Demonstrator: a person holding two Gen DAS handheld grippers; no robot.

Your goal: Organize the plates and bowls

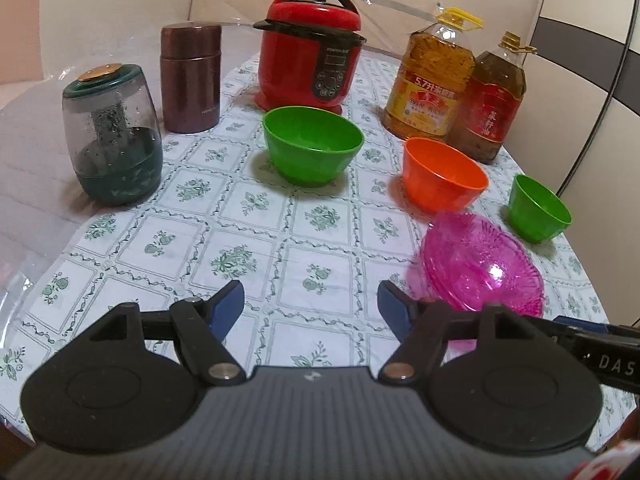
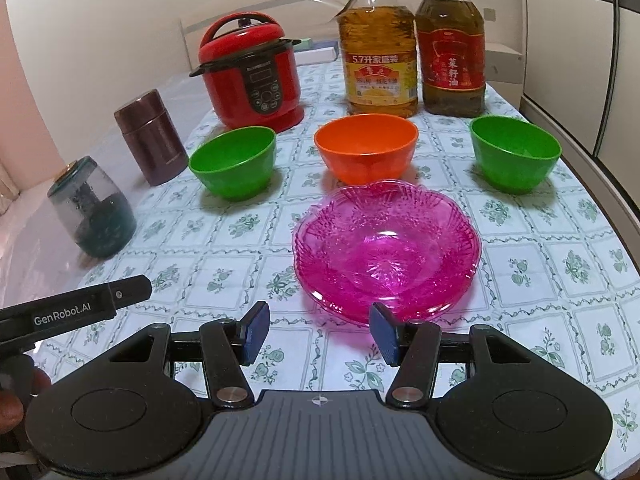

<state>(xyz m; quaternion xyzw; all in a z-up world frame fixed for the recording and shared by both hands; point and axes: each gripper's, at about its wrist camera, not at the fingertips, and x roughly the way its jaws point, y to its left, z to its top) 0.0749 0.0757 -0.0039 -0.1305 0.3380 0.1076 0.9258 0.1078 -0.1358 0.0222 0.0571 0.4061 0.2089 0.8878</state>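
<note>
Three plastic bowls in a row across the table (image 2: 520, 264): two green, one orange. Left green bowl (image 2: 233, 161) just in front of the red cooker (image 2: 252, 70); orange bowl (image 2: 366, 147) in the middle, in front of the yellow-label oil bottle (image 2: 376, 46); right green bowl (image 2: 515, 153) near the right table edge, in front of the red-label oil bottle (image 2: 451, 44). All three upright, apart from each other.

Pink transparent plates (image 2: 387, 248) stacked in front of the orange bowl, close to it; several rims visible, exact number not possible to tell.

Two oil bottles, side by side at the back. One cooker, one dark brown canister (image 2: 151, 136), one green-lidded glass jar (image 2: 93, 216), both on the left part of the table.

Left gripper (image 1: 311, 312) low over the tablecloth, fingers spread wide, holding nothing; pink plates just beside its right finger (image 1: 394, 312) in the left wrist view.

Right gripper (image 2: 319, 330) directly in front of the pink stack, fingers also spread apart and empty, right fingertip (image 2: 385, 330) overlapping the near rim in the view; contact not possible to tell.
</note>
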